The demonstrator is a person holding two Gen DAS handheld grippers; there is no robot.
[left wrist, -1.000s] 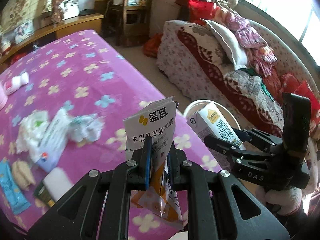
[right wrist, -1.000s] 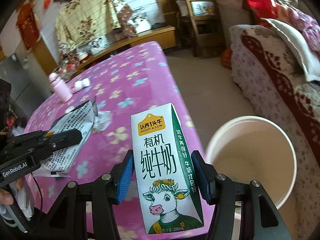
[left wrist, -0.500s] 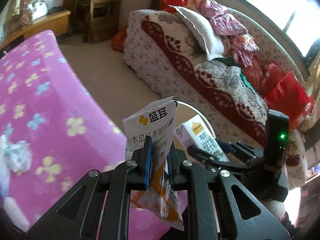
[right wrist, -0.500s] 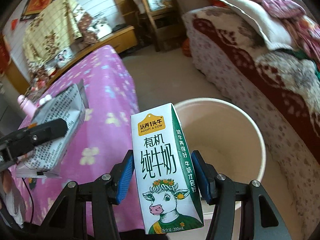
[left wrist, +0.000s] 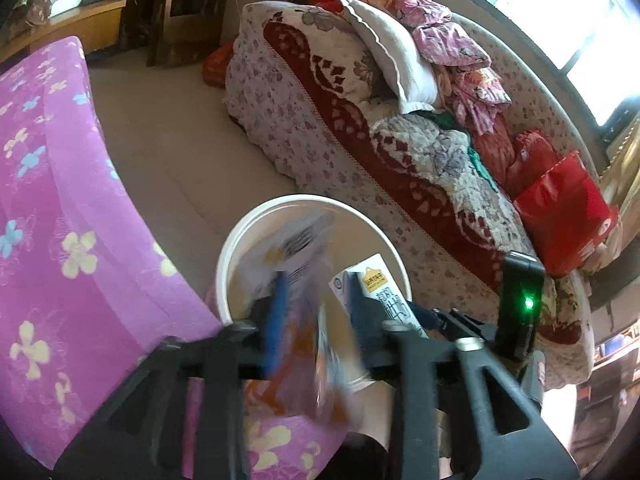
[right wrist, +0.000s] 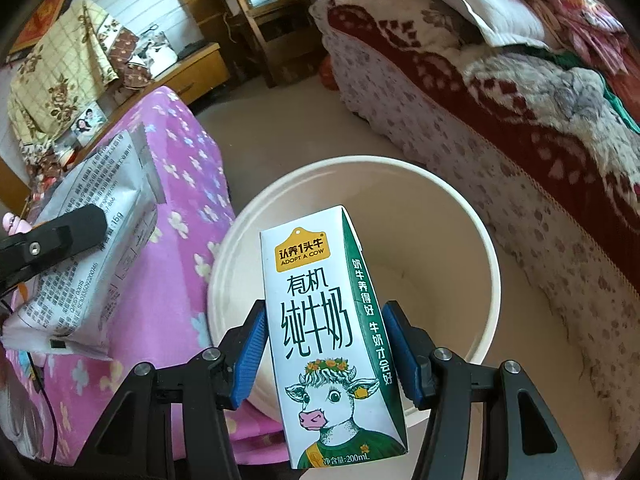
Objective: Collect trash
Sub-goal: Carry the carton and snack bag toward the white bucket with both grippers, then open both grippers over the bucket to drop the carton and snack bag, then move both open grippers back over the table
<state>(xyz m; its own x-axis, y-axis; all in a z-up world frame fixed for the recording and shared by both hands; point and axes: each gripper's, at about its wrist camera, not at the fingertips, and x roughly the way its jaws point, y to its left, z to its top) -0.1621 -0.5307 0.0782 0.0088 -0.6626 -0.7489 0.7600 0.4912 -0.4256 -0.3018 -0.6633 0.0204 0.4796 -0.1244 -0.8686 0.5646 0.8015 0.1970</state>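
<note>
A white round bin [left wrist: 239,248] [right wrist: 482,240] stands on the floor beside the table. My left gripper [left wrist: 316,304] is over its near rim. Its jaws are opening, and the snack packet [left wrist: 298,248] hangs blurred and loose in the wide gap between the blue pads. In the right wrist view the same packet [right wrist: 100,240] shows its grey printed back, with one black finger [right wrist: 60,234] across it. My right gripper [right wrist: 324,336] is shut on an upright white and green milk carton [right wrist: 320,320] [left wrist: 380,284], held above the bin's mouth.
The table under a pink flowered cloth [left wrist: 60,200] [right wrist: 180,152] lies left of the bin. A sofa heaped with quilts, pillows and clothes [left wrist: 360,120] [right wrist: 520,100] runs along the right. Bare floor separates them, with wooden furniture at the back.
Both grippers have swung off the table to above the bin and tipped downward. The left jaws have spread, and the packet they were pinching now hangs loose. The right grip on the carton is unchanged.
</note>
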